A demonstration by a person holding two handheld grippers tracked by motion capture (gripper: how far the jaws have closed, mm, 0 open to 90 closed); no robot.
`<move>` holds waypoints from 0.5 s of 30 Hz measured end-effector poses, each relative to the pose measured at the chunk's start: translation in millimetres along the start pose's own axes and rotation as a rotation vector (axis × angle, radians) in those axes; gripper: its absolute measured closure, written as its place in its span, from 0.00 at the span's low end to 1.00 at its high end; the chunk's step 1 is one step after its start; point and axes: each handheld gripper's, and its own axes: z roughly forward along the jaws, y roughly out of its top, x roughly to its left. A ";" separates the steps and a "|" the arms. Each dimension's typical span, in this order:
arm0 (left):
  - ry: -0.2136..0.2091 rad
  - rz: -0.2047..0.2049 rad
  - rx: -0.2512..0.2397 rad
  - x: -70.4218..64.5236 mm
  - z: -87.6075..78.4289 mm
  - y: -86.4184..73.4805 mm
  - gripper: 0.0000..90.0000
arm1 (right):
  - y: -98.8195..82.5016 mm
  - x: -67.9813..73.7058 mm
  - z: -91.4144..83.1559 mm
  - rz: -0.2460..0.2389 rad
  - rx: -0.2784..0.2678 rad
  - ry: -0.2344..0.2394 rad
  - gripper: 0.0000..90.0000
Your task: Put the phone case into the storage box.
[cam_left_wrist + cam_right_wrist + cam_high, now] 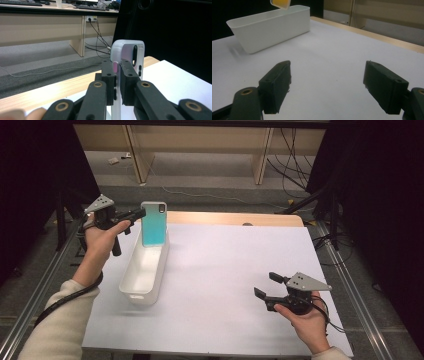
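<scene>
My left tongs (pixel 141 212) pinched phone case (pixel 153 224) upright over white bin's (pixel 131 288) far end; lowering, release judged left. Right tongs (pixel 266 285) spread, idle above tabletop (pixel 225 270).

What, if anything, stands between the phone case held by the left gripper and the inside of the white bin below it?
Nothing visible does. The left gripper holds the phone case upright over the far end of the white bin, whose inside looks empty; the right gripper is far off.

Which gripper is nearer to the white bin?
Left. The left gripper holds the phone over the white bin; the right gripper rests far off, open.
</scene>
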 end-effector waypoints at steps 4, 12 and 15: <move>-0.005 0.006 0.000 3.3 1.6 -0.1 0.92 | -0.8 0.3 2.4 0.005 -0.027 0.005 0.26; -0.005 -0.006 0.010 8.8 4.3 0.4 0.92 | -1.0 0.5 2.5 0.005 -0.029 0.005 0.26; -0.004 -0.017 0.009 11.1 5.3 -0.4 0.92 | -1.1 0.4 2.6 0.004 -0.027 0.005 0.26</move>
